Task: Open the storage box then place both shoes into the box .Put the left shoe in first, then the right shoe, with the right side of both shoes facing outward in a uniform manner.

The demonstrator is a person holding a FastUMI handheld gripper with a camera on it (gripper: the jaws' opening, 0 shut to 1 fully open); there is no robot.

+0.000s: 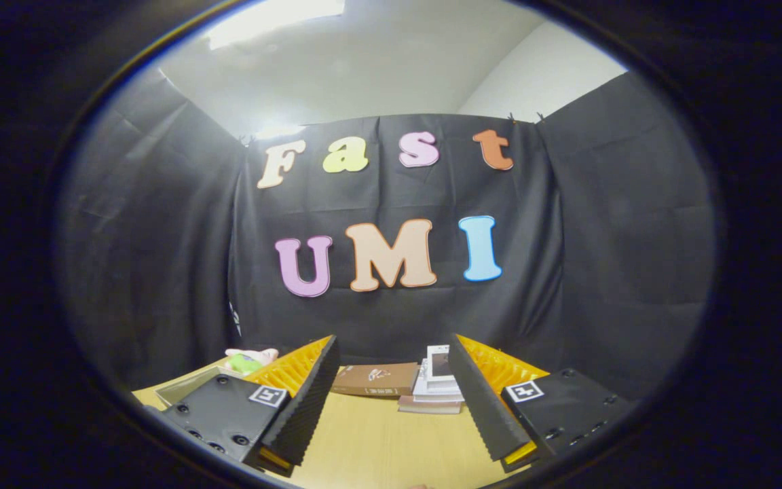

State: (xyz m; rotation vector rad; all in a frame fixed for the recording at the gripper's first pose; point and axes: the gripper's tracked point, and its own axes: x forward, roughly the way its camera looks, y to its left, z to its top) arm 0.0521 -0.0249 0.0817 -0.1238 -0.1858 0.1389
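The gripper [391,394] sits low in the frame, its two fingers [306,401] spread wide and grasping nothing, over a wooden table [377,441]. Beyond them at lower centre lie one brown box [375,379] and one stack of books [435,390]. At lower left sit one plush toy [250,358] and one tray [184,388].

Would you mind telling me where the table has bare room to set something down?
The claw is open; bare table lies between its fingers, short of the brown book and the book stack. It is crowded beyond: those books, a plush toy and a tray.
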